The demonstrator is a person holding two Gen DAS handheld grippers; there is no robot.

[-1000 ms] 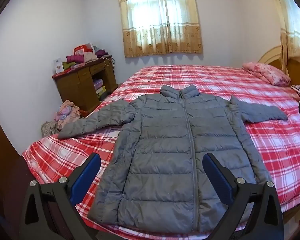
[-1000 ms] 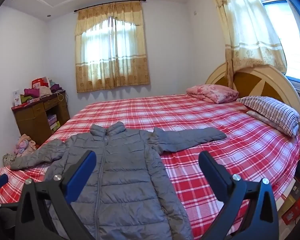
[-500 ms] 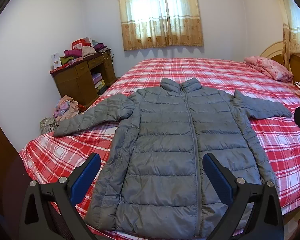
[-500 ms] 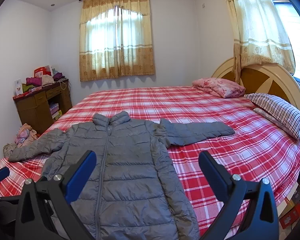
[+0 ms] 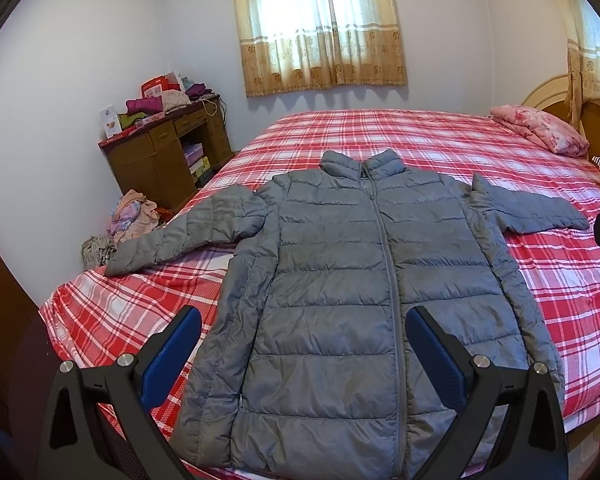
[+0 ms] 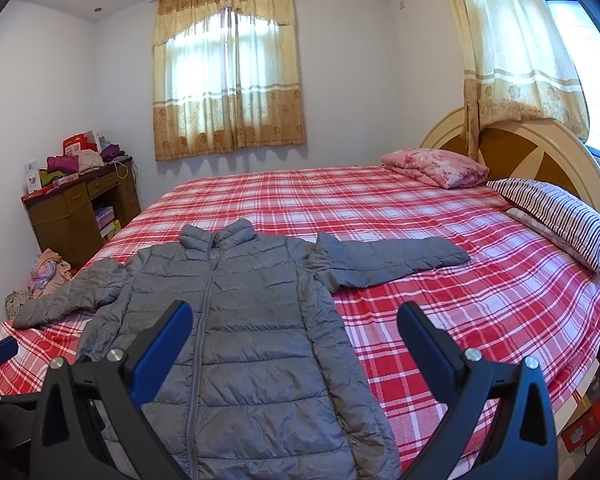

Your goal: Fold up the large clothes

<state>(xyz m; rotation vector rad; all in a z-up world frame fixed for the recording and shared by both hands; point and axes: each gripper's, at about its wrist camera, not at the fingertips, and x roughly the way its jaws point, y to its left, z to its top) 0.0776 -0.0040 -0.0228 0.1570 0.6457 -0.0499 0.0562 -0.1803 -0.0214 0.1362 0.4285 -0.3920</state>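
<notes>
A grey puffer jacket (image 5: 364, 280) (image 6: 252, 332) lies flat and zipped on the red plaid bed (image 5: 400, 136) (image 6: 440, 300), collar away from me, both sleeves spread sideways. My left gripper (image 5: 302, 344) hovers open above the jacket's lower hem, its blue pads wide apart and empty. My right gripper (image 6: 294, 340) is open too, above the jacket's right side and hem, holding nothing. One blue tip of the left gripper shows at the left edge of the right wrist view.
A pink folded blanket (image 6: 436, 166) and striped pillow (image 6: 556, 216) lie by the headboard (image 6: 540, 148). A wooden desk (image 5: 164, 156) piled with clothes stands at the left wall, with a clothes heap (image 5: 132, 216) on the floor. Boxes (image 6: 584, 424) sit beside the bed.
Both grippers have drifted slightly forward and tilted, so the jacket sits a little higher and nearer in both views. The jacket itself has not moved; both grippers stayed open.
</notes>
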